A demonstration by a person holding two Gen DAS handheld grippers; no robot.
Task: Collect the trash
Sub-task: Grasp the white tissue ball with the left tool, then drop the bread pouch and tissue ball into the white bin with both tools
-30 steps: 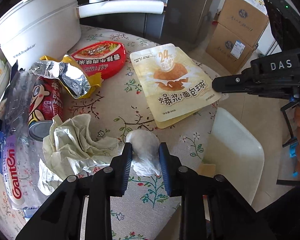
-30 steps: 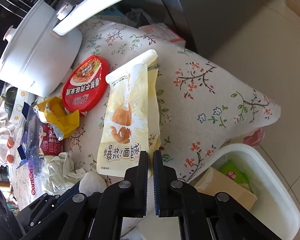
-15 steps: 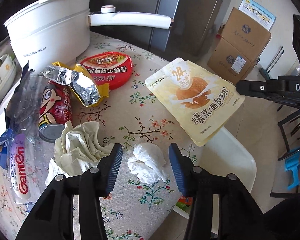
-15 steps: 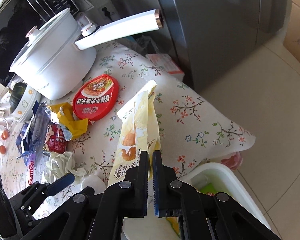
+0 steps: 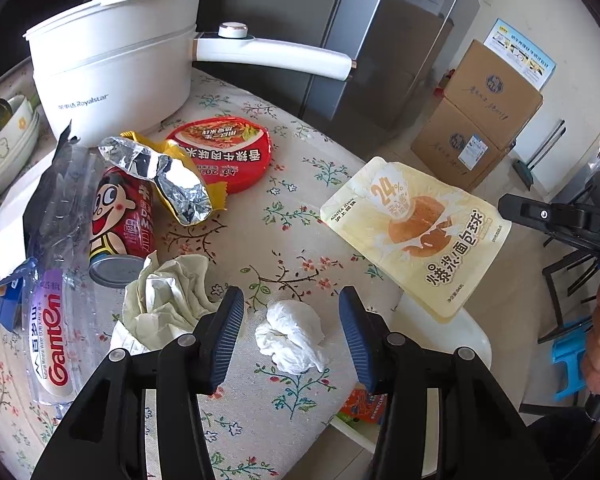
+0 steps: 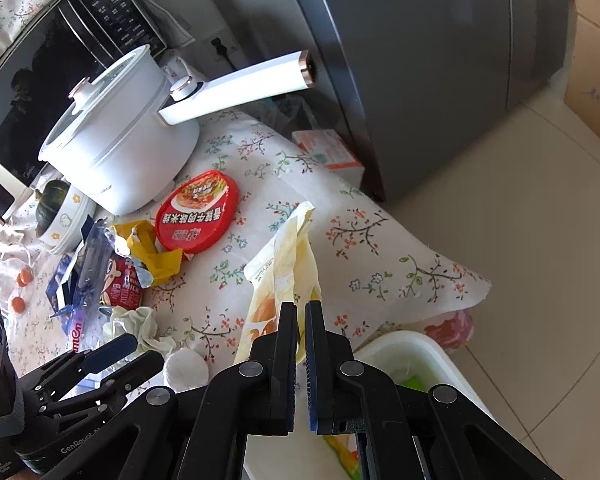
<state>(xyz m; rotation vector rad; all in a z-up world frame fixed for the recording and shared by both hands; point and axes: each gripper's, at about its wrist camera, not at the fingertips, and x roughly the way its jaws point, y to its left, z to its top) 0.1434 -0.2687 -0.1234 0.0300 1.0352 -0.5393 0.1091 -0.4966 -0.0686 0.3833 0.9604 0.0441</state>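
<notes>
A white crumpled tissue ball (image 5: pixel 290 336) lies on the flowered tablecloth between the fingers of my left gripper (image 5: pixel 289 296), which stands open and does not touch it. My right gripper (image 6: pixel 300 308) is shut on the lower edge of a pale yellow snack pouch (image 6: pixel 284 264). The pouch (image 5: pixel 416 232) hangs lifted off the table, over the table's edge and above a white bin (image 6: pixel 432 352). In the right wrist view the left gripper (image 6: pixel 136 354) and the tissue ball (image 6: pixel 186 368) show at the lower left.
On the table lie a crumpled paper (image 5: pixel 168 292), a red milk can (image 5: pixel 120 220), a foil wrapper (image 5: pixel 168 176), a red round lid (image 5: pixel 224 152) and a crushed Ganten bottle (image 5: pixel 52 320). A white pot (image 5: pixel 112 76) stands behind. Cardboard boxes (image 5: pixel 480 112) sit on the floor.
My left gripper let go of the tissue ball, opened wide and rose a little. My right gripper lifted the yellow pouch off the table and carried it toward the edge above the bin.
</notes>
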